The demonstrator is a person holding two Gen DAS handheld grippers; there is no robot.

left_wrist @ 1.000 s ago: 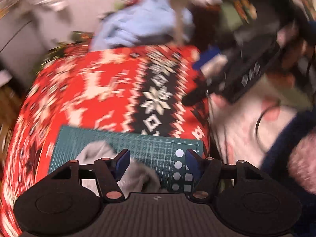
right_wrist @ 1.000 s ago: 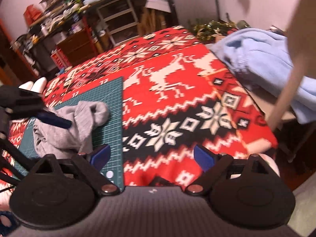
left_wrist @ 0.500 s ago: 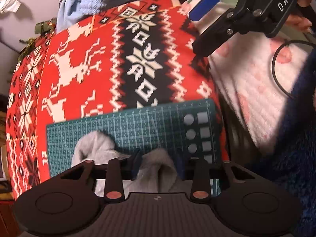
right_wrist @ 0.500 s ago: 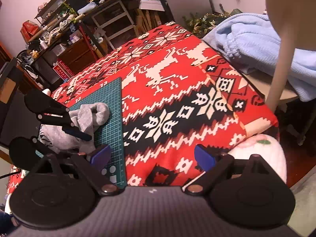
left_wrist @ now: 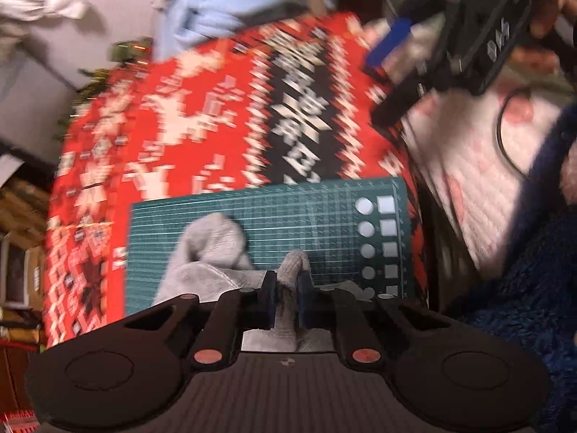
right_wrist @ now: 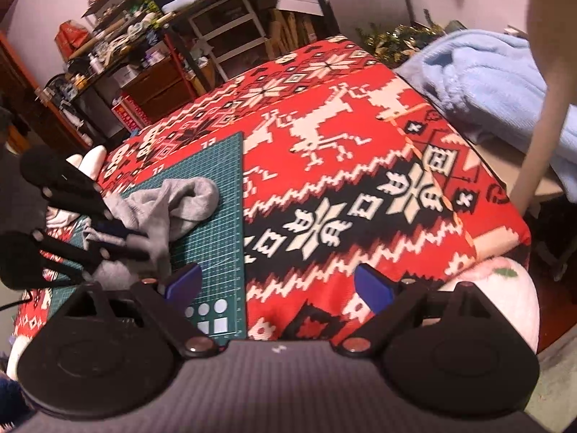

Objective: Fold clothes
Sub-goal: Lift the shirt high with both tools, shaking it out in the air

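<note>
Two grippers: left gripper (left_wrist: pixel 286 288) clamped on grey garment (left_wrist: pixel 212 249), right gripper (right_wrist: pixel 277 283) wide, raised.

Each black gripper (left_wrist: pixel 286 301) has round matte side discs, copper-coloured pivot screws, blue finger pads (right_wrist: pixel 373 290) and a ribbed grey base.

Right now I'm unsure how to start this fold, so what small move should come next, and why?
Probably bring the right claw over to the grey garment and pinch a free edge. The left claw is already shut on a bunched fold, while the right one is open over the red blanket, beside the green mat. Two grips would let the cloth be spread flat.
</note>
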